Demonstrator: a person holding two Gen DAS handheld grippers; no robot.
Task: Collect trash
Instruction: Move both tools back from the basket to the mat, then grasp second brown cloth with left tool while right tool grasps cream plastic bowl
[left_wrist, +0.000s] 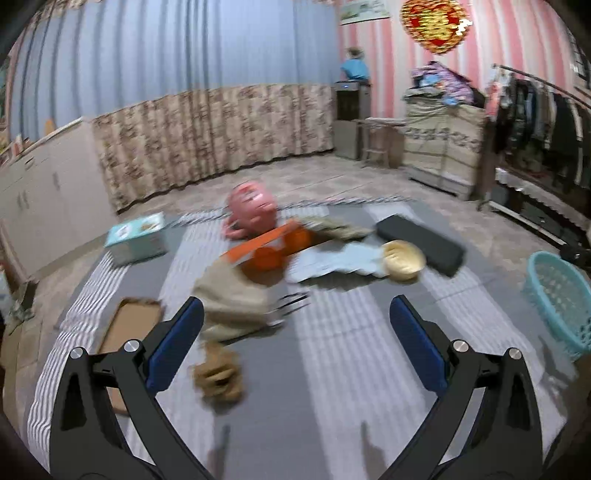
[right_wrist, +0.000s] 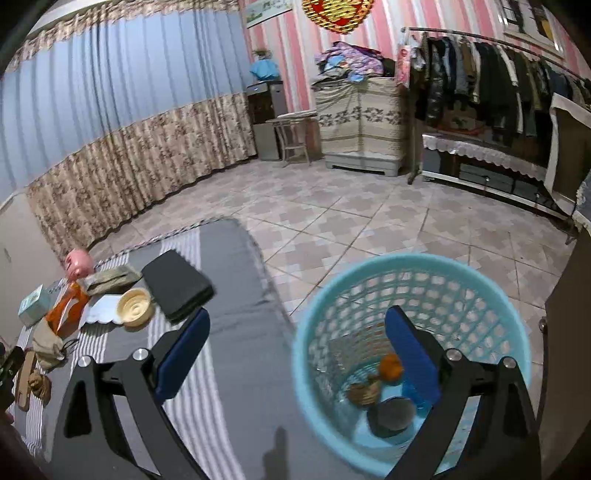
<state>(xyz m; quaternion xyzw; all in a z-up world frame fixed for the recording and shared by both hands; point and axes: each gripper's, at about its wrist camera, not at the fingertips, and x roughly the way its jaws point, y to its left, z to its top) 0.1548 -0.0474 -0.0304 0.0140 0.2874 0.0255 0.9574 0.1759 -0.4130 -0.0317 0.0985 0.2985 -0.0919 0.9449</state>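
Observation:
My left gripper (left_wrist: 295, 336) is open and empty above the striped grey mat (left_wrist: 332, 369). A crumpled brown scrap (left_wrist: 218, 373) lies just ahead of its left finger, with a beige pouch (left_wrist: 236, 299) beyond. A cream plastic lid (left_wrist: 402, 260) lies on white paper (left_wrist: 332, 258). My right gripper (right_wrist: 297, 350) is open and empty at the rim of the turquoise basket (right_wrist: 314, 332), which holds an orange peel (right_wrist: 390, 367), a brown scrap (right_wrist: 364, 393) and a dark round lid (right_wrist: 393, 413). The basket also shows in the left wrist view (left_wrist: 561, 295).
On the mat are a pink piggy bank (left_wrist: 251, 206), an orange packet (left_wrist: 273, 247), a teal box (left_wrist: 136, 240), a black case (left_wrist: 421, 243) and a cardboard tray (left_wrist: 129, 332). Tiled floor (right_wrist: 369, 221), cabinets and a clothes rack (right_wrist: 498, 81) lie beyond.

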